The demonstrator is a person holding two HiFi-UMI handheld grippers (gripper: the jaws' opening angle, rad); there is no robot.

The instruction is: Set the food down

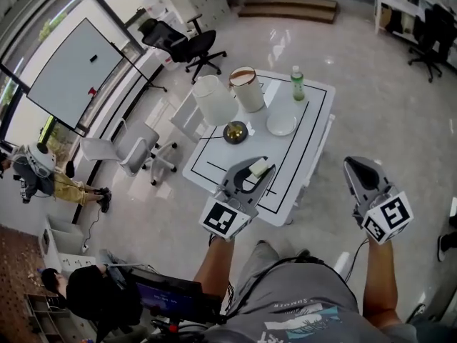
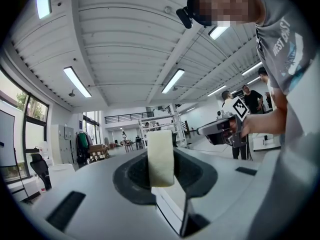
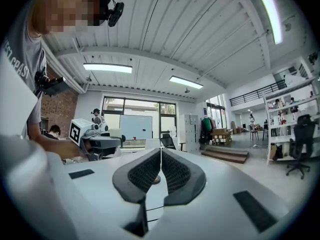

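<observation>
A white table [image 1: 314, 131] fills the centre, with a white tub [image 1: 214, 100] at its 11 o'clock corner. At the table's 6 o'clock edge, the left gripper [image 1: 260, 168] clamps a pale food block [image 2: 161, 158]. At 3 o'clock from it, the right gripper [image 3: 161, 170] has its 2 jaws together, empty.

Food [image 2: 161, 158]: 1 pale cream block, soft-looking, smooth faces, rounded corners, no wrap. In left gripper view it stands upright on its narrow end, taller than wide, approx. centred, top poking above the jaw tips twd 12 o'clock. Pinched on both flat sides betw. jaws of left gripper [image 1: 258, 167]. In head view it's a small yellowish chunk at the gripper's tip, over the 6 o'clock part of the white table [image 1: 314, 113]; gap to tabletop can't tell.
</observation>
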